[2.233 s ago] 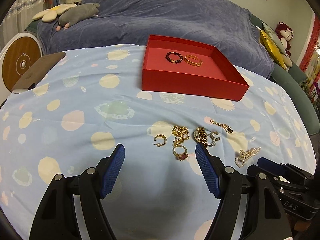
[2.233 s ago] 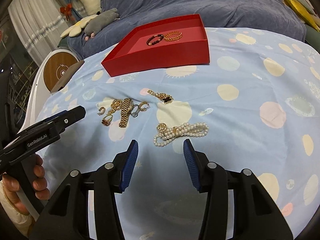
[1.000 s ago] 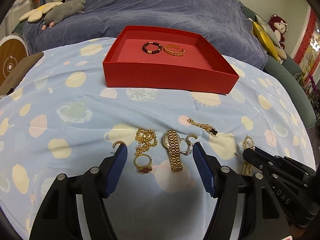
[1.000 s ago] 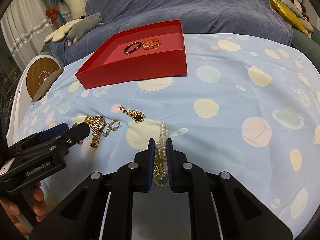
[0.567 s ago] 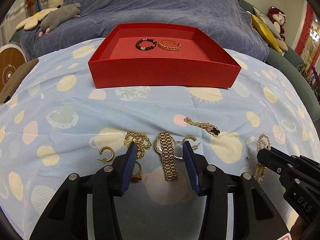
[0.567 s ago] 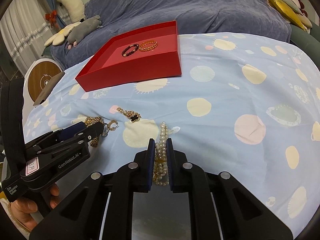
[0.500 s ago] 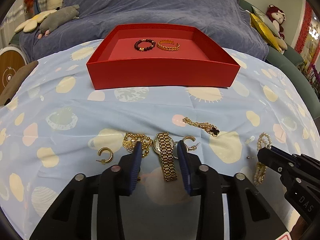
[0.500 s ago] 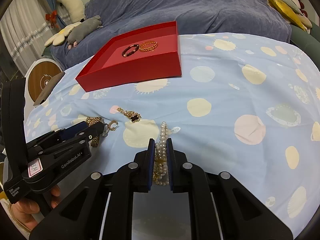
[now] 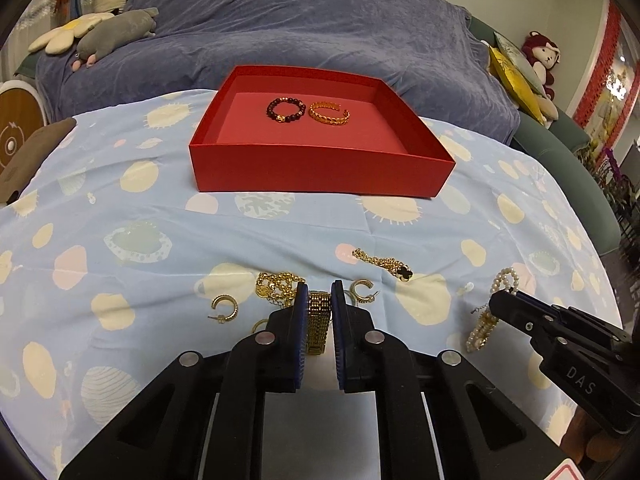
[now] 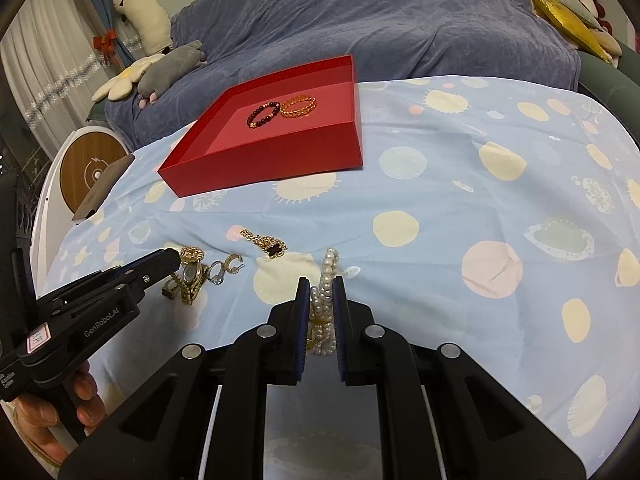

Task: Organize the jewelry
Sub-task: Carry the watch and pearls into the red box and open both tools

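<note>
A red tray [image 9: 320, 172] sits at the far side of the blue spotted cloth; it holds a dark bead bracelet [image 9: 283, 109] and a gold bangle [image 9: 329, 113]. My left gripper [image 9: 319, 312] is shut on a gold watch [image 9: 318, 322] lying on the cloth. My right gripper [image 10: 321, 304] is shut on a pearl necklace [image 10: 326, 284], which also shows in the left wrist view [image 9: 486, 320]. Loose pieces lie around the watch: a gold chain [image 9: 276, 286], gold hoop earrings [image 9: 224, 307] and a clover bracelet [image 9: 384, 263].
The tray also shows in the right wrist view [image 10: 280, 160]. A blue-covered sofa [image 9: 300, 32] with plush toys stands behind the table. A brown pad [image 9: 28, 152] lies at the table's left edge. A round white-and-wood device [image 10: 90, 168] stands left.
My left gripper moved in over the jewelry and closed on the gold watch. My right gripper earlier closed on the pearl necklace and has kept hold of it.
</note>
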A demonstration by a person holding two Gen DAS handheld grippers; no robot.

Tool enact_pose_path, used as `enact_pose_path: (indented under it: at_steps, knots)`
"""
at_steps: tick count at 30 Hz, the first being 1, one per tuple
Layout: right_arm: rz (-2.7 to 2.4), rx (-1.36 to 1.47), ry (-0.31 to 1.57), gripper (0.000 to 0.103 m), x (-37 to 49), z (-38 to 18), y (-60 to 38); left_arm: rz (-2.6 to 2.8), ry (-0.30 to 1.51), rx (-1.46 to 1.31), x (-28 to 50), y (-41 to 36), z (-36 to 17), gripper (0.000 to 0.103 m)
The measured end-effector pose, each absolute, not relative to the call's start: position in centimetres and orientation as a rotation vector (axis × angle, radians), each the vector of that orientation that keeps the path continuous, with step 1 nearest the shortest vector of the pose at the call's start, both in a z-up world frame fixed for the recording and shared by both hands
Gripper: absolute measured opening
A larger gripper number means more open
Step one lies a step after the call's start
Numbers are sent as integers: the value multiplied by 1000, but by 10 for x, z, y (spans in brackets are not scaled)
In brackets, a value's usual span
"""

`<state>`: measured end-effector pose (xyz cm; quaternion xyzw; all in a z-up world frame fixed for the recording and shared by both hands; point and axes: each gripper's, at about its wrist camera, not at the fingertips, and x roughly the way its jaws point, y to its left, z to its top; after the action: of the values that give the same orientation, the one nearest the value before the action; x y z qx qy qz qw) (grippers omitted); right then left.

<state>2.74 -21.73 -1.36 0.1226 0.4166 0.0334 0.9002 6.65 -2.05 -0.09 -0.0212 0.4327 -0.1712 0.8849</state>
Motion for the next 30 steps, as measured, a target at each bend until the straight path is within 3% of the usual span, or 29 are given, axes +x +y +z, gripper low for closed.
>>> enact_pose_path:
  at_steps: [20,30]
  knots:
    - [112,298,745,10,51,42,-207,-368,755,-105,77,7,78,9]
    - [151,239,701,10,125,75,-206,-333,712,-63,143,-2,105,9]
